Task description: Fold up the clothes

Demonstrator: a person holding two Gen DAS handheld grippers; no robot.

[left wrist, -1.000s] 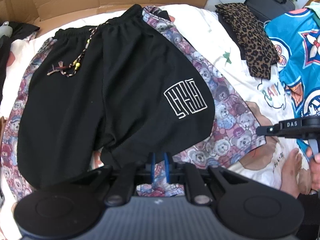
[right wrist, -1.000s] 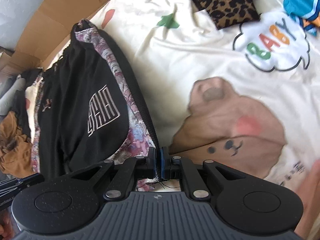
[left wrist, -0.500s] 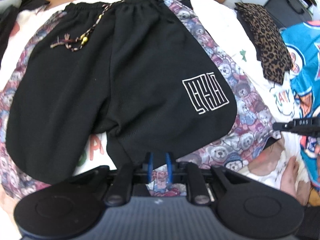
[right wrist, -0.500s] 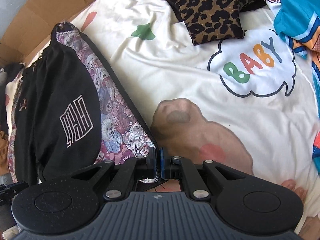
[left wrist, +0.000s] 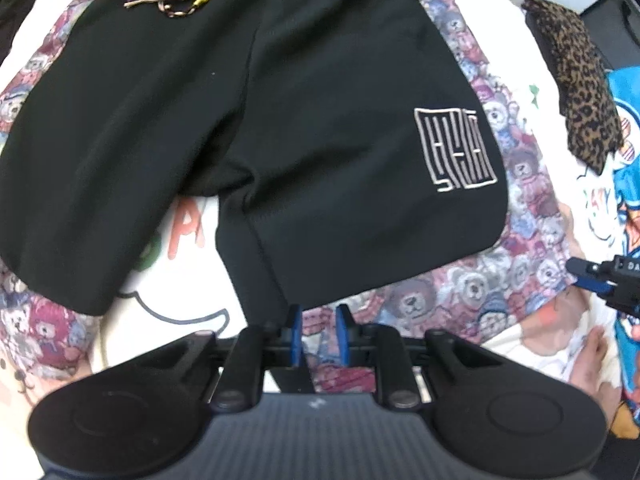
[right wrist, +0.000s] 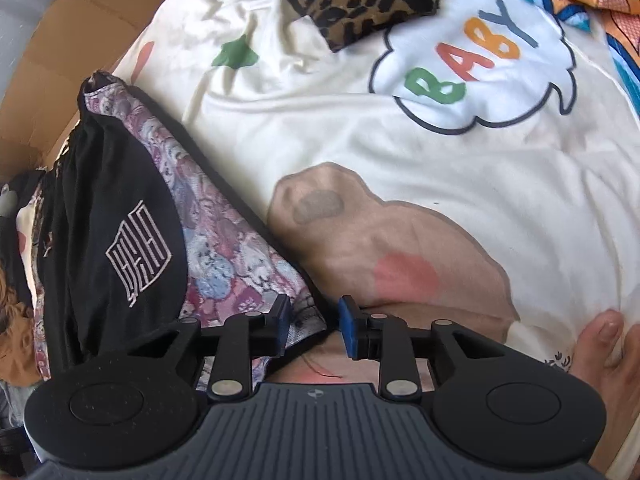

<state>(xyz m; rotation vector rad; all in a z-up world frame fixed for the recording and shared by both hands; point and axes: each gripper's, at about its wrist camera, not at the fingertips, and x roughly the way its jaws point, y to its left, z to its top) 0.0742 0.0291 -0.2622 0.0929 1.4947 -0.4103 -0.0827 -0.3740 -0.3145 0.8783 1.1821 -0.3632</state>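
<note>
Black fabric shorts with a white line emblem (left wrist: 280, 120) are spread flat on a bear-printed patchwork cloth (left wrist: 500, 280) over the bed; left tongs (left wrist: 318, 334) and right tongs (right wrist: 312, 326), both spread, are held at the hem, seemingly for gripping

Black shorts (left wrist: 280, 120), seemingly bear-print panels (left wrist: 500, 272)

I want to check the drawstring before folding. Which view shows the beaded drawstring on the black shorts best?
The left wrist view: the beaded drawstring lies in plain sight on the black shorts near the waistband. The right wrist view shows the shorts edge-on, with the drawstring hardly discernible.
</note>
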